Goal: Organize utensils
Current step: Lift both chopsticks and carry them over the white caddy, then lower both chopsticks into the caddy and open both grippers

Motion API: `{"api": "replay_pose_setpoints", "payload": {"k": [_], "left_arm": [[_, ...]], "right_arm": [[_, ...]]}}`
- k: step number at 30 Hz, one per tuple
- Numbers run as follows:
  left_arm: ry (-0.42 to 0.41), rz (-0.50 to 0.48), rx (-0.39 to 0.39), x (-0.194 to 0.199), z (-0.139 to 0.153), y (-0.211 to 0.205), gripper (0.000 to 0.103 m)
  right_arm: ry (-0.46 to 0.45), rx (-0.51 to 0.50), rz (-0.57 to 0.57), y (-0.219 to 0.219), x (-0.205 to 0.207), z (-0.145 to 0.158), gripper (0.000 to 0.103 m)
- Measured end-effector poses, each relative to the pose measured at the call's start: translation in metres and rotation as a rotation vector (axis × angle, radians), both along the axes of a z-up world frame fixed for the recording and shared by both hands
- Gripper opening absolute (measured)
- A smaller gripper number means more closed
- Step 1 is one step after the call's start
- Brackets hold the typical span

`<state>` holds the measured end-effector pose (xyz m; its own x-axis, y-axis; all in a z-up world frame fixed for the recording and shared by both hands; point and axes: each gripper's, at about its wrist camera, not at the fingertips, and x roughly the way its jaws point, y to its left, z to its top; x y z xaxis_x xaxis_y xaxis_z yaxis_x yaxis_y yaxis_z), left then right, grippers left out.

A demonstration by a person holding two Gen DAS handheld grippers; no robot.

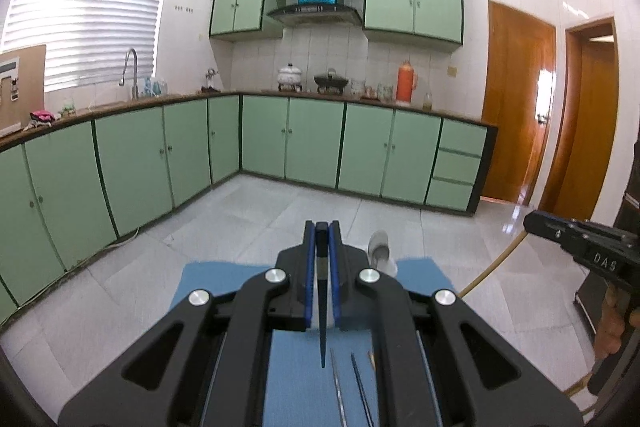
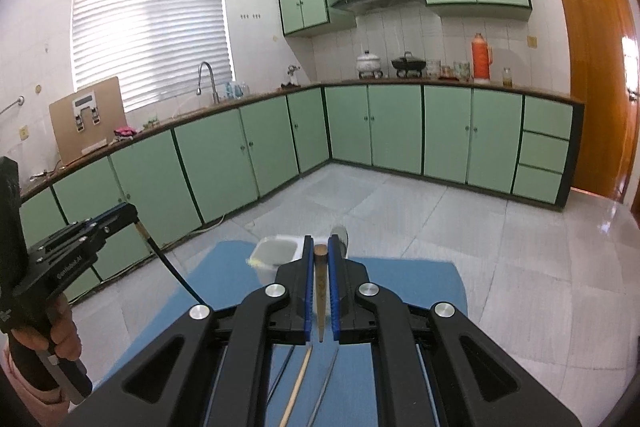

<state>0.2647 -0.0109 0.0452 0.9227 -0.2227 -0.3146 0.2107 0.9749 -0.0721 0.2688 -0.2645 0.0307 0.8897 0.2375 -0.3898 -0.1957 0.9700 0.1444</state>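
My left gripper [image 1: 322, 225] is shut on a black chopstick [image 1: 322, 307], whose thin tip hangs back over the blue mat [image 1: 224, 279]. My right gripper [image 2: 320, 241] is shut on a brown wooden chopstick [image 2: 320, 295] held the same way. On the mat [image 2: 420, 283] below lie a light wooden chopstick [image 2: 296, 387], a metal one [image 2: 325, 383] and a dark one [image 1: 362, 395]. A clear plastic container [image 2: 276, 253] stands at the mat's far edge. The right wrist view shows the left gripper [image 2: 132, 213] at the left, with the black chopstick [image 2: 172, 267] hanging from it.
The mat lies on a pale tiled floor [image 1: 260, 203]. Green kitchen cabinets [image 1: 312, 139] run along the left and far walls. Wooden doors [image 1: 516, 107] are at the right. A person's hand [image 2: 64, 331] grips the left gripper's handle. A pale rounded object [image 1: 380, 247] shows behind my left gripper's fingers.
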Motion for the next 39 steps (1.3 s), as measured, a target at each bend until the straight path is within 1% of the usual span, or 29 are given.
{"api": "replay_pose_setpoints", "payload": {"k": [9, 13, 16, 20, 23, 27, 32, 36, 39], "left_arm": [[-0.129, 0.006, -0.032, 0.027, 0.048, -0.012, 0.006], [-0.176, 0.007, -0.048, 0.045, 0.059, -0.022, 0.006], [-0.195, 0.022, -0.047, 0.062, 0.060, -0.030, 0.006], [-0.194, 0.039, -0.036, 0.086, 0.048, -0.040, 0.006], [-0.162, 0.048, -0.029, 0.105, 0.034, -0.045, 0.006], [-0.121, 0.061, -0.012, 0.128, 0.012, -0.047, 0.006], [-0.077, 0.080, -0.007, 0.145, -0.012, -0.038, 0.006], [-0.048, 0.086, 0.000, 0.154, -0.025, -0.032, 0.006], [-0.032, 0.087, 0.009, 0.157, -0.033, -0.028, 0.006]], "right_arm": [[-0.084, 0.023, 0.008, 0.006, 0.032, 0.035, 0.007], [-0.098, 0.046, 0.020, 0.009, 0.051, 0.041, 0.007], [-0.110, 0.036, 0.004, 0.012, 0.066, 0.042, 0.007], [-0.105, -0.001, -0.011, 0.020, 0.084, 0.035, 0.007], [-0.084, -0.024, -0.012, 0.029, 0.097, 0.025, 0.007], [-0.049, -0.020, 0.000, 0.033, 0.112, 0.008, 0.007], [-0.026, -0.008, 0.011, 0.037, 0.124, -0.011, 0.007], [0.000, -0.037, -0.001, 0.043, 0.133, -0.026, 0.007], [0.019, -0.026, 0.004, 0.045, 0.138, -0.035, 0.007]]}}
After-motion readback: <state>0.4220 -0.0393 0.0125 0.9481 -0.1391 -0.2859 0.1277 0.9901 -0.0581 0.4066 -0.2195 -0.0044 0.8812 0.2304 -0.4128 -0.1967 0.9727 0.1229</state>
